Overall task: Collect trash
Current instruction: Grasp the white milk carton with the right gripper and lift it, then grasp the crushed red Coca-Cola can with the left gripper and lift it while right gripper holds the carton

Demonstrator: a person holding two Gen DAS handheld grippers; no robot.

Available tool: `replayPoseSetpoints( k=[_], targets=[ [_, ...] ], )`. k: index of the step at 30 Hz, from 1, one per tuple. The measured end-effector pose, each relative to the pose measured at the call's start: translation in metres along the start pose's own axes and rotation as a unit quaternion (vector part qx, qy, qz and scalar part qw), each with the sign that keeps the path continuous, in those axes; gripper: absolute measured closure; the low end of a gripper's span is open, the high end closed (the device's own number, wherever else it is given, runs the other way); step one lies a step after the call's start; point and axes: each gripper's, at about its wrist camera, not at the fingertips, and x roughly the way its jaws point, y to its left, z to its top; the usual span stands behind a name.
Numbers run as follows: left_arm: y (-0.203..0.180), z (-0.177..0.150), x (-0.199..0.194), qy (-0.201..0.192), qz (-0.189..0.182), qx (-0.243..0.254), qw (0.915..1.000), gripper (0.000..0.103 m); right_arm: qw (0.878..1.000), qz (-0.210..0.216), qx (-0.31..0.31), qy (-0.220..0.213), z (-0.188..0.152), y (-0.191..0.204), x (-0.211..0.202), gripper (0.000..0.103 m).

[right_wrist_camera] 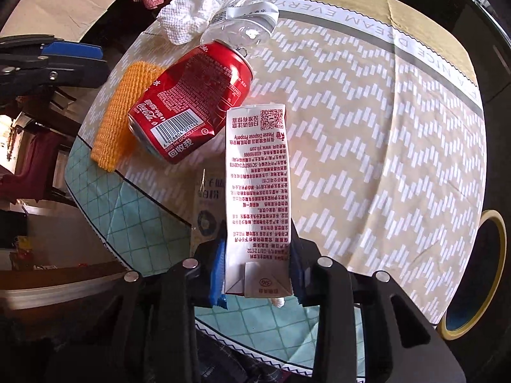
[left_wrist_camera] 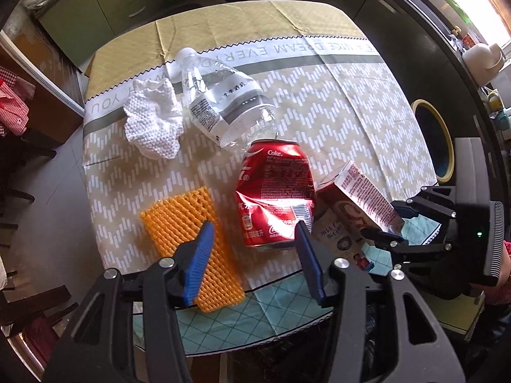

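A dented red Coke can (left_wrist_camera: 276, 191) (right_wrist_camera: 191, 102) lies on the table between an orange foam net (left_wrist_camera: 191, 242) (right_wrist_camera: 124, 108) and a white milk carton (left_wrist_camera: 361, 198) (right_wrist_camera: 257, 191). A crushed clear bottle (left_wrist_camera: 223, 102) (right_wrist_camera: 242, 22) and a white crumpled tissue (left_wrist_camera: 153, 121) (right_wrist_camera: 188, 16) lie farther back. My right gripper (right_wrist_camera: 257, 271) (left_wrist_camera: 380, 223) is shut on the milk carton's near end. My left gripper (left_wrist_camera: 252, 255) (right_wrist_camera: 73, 51) is open and empty, its fingers over the net and the can's near end.
A flat snack wrapper (right_wrist_camera: 207, 210) lies under the carton. A yellow-rimmed bin (left_wrist_camera: 437, 143) (right_wrist_camera: 479, 274) stands to the right of the table. The patterned tablecloth (left_wrist_camera: 335, 102) covers the table; chairs stand to the left.
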Motion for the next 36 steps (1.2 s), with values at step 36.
replayPoseSetpoints(
  k=[36],
  targets=[
    [-0.016,0.042,0.085,0.074,-0.164,-0.028,0.9833,0.074,0.991,0.000,0.108,-0.080,-0.092,-0.099,-0.090,0.069]
  ],
)
